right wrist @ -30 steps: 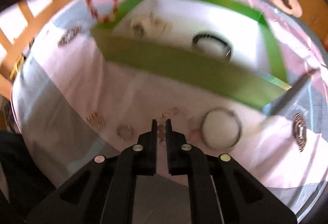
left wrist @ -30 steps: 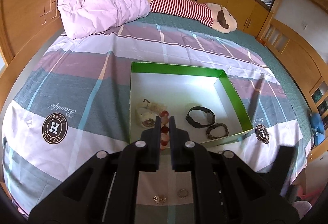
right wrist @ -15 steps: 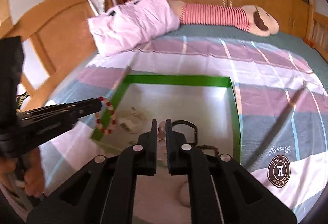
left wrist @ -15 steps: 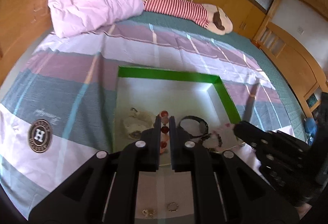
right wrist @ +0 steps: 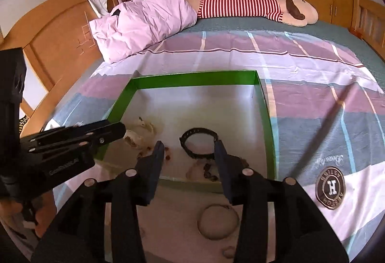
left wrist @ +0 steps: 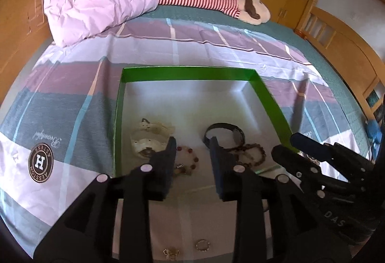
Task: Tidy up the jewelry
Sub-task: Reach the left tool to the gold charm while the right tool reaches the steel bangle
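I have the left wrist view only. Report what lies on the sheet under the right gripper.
Observer: A bangle lies flat on the sheet, just outside the box's near wall.
Operator: Tell me if the right gripper carries anything.
Observer: No. The right gripper has its jaws opening with nothing held between them; a pale pink piece lies in the box below.
Operator: Check for anything else out there.
Observer: One small piece lies nearer the camera, too blurred to name.
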Tool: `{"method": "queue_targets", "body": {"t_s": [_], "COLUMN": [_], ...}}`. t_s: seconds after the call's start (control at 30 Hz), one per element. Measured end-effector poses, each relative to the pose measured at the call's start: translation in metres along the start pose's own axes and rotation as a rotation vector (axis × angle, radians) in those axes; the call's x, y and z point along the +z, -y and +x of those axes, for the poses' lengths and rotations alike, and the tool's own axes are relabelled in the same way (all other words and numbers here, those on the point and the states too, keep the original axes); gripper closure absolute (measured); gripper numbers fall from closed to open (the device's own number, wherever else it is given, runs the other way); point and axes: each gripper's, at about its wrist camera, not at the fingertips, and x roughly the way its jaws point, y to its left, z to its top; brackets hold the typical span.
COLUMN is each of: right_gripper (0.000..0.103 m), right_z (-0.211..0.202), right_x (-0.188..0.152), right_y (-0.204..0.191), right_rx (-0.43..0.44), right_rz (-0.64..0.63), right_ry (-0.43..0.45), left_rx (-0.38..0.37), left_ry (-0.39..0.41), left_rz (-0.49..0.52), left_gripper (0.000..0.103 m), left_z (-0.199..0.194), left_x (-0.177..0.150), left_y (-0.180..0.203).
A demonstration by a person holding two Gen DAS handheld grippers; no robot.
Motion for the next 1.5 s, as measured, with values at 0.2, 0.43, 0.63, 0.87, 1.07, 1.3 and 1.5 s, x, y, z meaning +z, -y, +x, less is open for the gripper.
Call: {"method": "queue_targets", "body": {"t_s": [0.2, 0.43, 0.63, 0.87, 1.07, 1.3, 1.5], "right_gripper": [0.046, 0.046, 0.037, 0.037, 0.033, 0.033, 0.033], "right_z": [-0.015, 0.008, 0.014, 0.027, 0.033, 0.035, 0.038], "right_x": [-0.032, -0.054, -0.056, -0.064, -0.070, -0.068, -0.070], "right_y": [0.019, 0.021, 0.015, 0.011, 0.013, 0.023, 0.041], "right_rx": [-0.010, -0.071, -0.073, -0.068, -0.082, -0.113, -0.132], "right_rz": [0.055, 0.015, -0.001, -0.008, -0.007, 0.039, 0.134], "right_ry": [-0.062, -0.168, -0.192, -0.250, -0.278, -0.287, -0.313], "left_rx": [0.004, -0.007, 0.020, 0.037, 0.050, 0.134, 0.089], "left_ry": [0.013, 0.009, -0.025, -0.050, -0.074, -0.171, -0.349], "left_rz": [0.048, 0.116, 0.171, 0.190, 0.202, 0.141, -0.022], "left_gripper": [0.070, 0.061, 0.059, 0.054, 0.051, 0.038, 0.038], "left_z": [-0.018, -0.037, -0.031, -0.027, -0.022, -0.001, 0.029], "left_x": [-0.014, -0.045, -0.062, -0.069, -0.074, -0.076, -0.083], "left_y": [0.011, 0.026, 0.033, 0.031, 0.031, 0.013, -0.020]}}
